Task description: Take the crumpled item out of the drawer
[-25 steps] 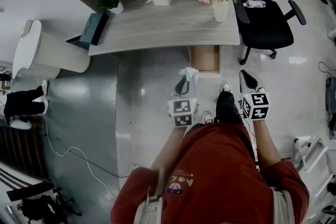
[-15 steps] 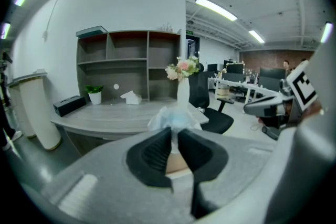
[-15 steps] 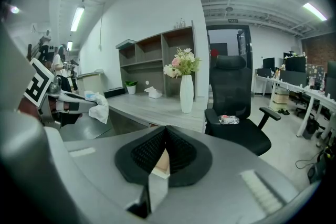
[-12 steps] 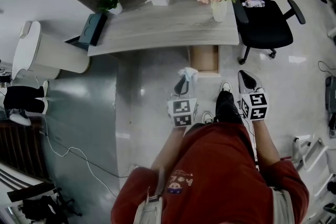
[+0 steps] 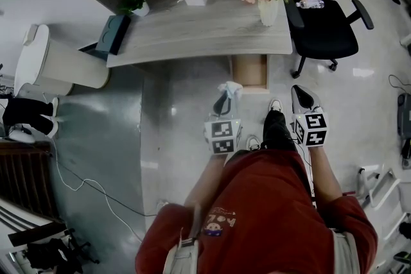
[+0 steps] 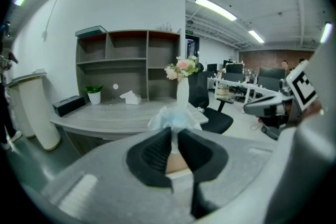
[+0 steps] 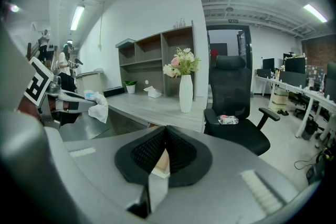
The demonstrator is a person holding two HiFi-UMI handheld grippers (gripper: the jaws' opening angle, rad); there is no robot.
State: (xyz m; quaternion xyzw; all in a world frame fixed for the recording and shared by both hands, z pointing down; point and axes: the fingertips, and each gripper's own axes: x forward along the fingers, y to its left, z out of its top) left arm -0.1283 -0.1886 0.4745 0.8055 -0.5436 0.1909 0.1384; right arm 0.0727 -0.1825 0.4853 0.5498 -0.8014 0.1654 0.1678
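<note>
Judged from how things lie, the main step looks done: the crumpled item [image 5: 230,88], a white wad with a pale blue tinge, is out of the drawer [image 5: 250,72] and pinched in the left tool [image 5: 225,99]. The left gripper view shows the ribbed pads closed onto its lower edge, with the wad bunching up above the tips. In the head view the item hangs over the floor [image 5: 186,106] at about 7 o'clock from the drawer, near its front edge but apart from it. The person stands back from the desk [image 5: 192,32]. The drawer stands pulled out from under the desk's right end, at about 12 o'clock from the person. The tan inside that shows looks bare, though part of it lies under the desk's edge and cannot be checked. The right tool [image 5: 302,97] hangs at about 3 o'clock from the left one, well apart from it. Its own view shows the jaws together with nothing between them. On the desk, a vase of flowers [image 5: 268,6] stands at about 1 o'clock from the drawer, with an office chair [image 5: 324,29] beside it at 3 o'clock. What is left is small, in my judgement: the task names no place to set the item down, and it does not ask for the drawer to be shut, so little beyond holding the wad clear seems required.
</note>
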